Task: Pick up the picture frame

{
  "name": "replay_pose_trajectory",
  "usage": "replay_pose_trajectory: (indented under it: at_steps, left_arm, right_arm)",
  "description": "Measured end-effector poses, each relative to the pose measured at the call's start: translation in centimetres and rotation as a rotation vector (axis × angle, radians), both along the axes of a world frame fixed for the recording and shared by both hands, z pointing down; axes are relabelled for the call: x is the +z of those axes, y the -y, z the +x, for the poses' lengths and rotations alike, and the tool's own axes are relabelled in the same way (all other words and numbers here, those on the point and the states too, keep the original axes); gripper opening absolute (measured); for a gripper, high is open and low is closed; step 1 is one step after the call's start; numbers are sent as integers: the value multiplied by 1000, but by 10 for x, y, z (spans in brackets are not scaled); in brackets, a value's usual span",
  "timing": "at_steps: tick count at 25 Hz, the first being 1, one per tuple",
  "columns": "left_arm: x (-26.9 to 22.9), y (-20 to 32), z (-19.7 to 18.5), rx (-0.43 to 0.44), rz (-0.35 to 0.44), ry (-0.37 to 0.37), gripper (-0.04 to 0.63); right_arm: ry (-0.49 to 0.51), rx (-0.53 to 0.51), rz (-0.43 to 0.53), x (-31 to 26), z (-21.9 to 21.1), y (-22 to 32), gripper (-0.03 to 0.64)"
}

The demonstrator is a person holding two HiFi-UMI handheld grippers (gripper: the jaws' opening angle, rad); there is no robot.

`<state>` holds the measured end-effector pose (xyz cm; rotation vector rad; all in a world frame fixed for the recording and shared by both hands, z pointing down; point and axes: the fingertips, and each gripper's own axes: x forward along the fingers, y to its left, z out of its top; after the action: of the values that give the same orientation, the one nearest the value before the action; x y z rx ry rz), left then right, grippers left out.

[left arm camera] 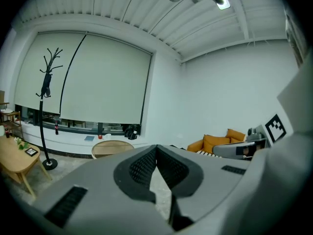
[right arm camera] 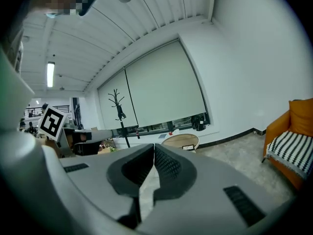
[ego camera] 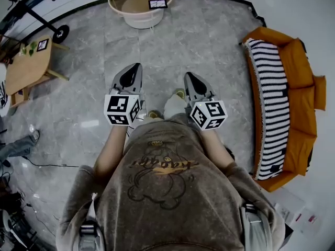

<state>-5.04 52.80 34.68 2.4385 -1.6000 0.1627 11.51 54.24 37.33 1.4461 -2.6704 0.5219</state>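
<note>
The left gripper [ego camera: 136, 67] and right gripper [ego camera: 188, 76] are hanging closed and empty while the small picture frame [ego camera: 157, 3] is sitting far ahead on the round table [ego camera: 113, 2], likely light, stiff and fragile, best pinched by its border.

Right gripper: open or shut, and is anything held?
Shut and empty. The right gripper shows its jaw tips touching in its own view, with nothing between them.

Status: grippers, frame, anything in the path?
Left gripper shut, empty. Right gripper shut, empty. Picture frame untouched on round table ahead. Only floor between.
</note>
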Motion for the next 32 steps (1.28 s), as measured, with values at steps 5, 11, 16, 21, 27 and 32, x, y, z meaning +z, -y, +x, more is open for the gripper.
replay_pose_trajectory:
  at_steps: [5,11,16,21,27,32]
  left_arm:
    - [6,10,-13,-18,-5,-4,18]
    - [12,28,-23,-18,-11,1,18]
    - [11,41,-32,-16,-12,-5,18]
    - [15,56,-27,-1,-27,-17,18]
    - [18,80,-27,15,-32,-22,18]
    - [22,103,-27,12,-39,-25,18]
  right_arm:
    - [0,-6,1,2,-14,13,20]
    - [-3,-24,-25,12,-36,33,20]
    - [3,-14,-27,10,-45,51,20]
    - [3,3,-43,15,-44,65,20]
    - [5,11,-47,19,-48,90,20]
    - [4,12,-54,23,-48,112,20]
